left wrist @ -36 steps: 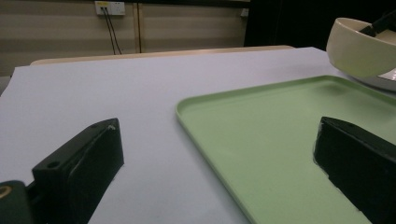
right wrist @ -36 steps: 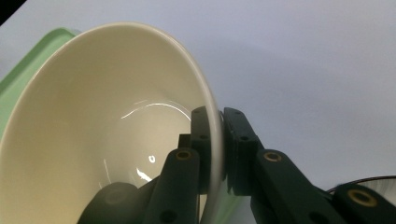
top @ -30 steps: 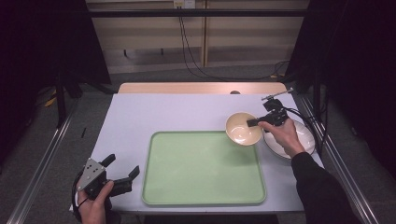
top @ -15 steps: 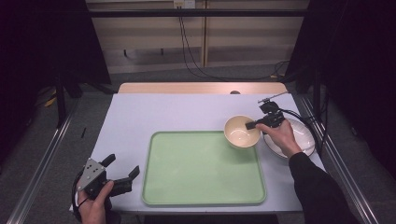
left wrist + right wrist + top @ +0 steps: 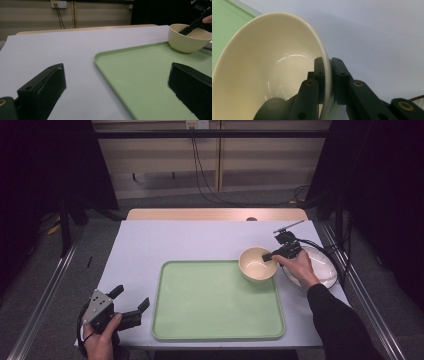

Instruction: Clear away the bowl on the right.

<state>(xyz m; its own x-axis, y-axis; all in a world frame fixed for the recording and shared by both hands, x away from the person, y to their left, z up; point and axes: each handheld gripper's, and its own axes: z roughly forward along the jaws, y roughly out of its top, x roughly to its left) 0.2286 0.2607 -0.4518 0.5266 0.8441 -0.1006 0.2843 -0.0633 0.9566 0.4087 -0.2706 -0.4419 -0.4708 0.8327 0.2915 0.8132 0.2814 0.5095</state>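
A cream bowl [image 5: 257,264] is at the far right corner of the green tray [image 5: 217,300]; I cannot tell whether it rests there or hangs just above. My right gripper [image 5: 267,256] is shut on its rim, one jaw inside and one outside. The right gripper view shows that pinch [image 5: 327,72] on the bowl [image 5: 269,65] close up. My left gripper [image 5: 131,297] stands open over the table's near left corner, with nothing between its jaws. From the left gripper view the bowl [image 5: 185,40] sits beyond the tray [image 5: 140,72], and the left gripper [image 5: 117,72] frames both.
A white plate [image 5: 322,270] lies on the table right of the bowl, partly under the person's right hand. The pale table [image 5: 190,240] has bare surface to the left of and behind the tray. A cable trails from the right gripper over the plate.
The right gripper and the bowl have shifted slightly left and nearer, from beside the plate toward the tray's corner. The left gripper has stayed put.
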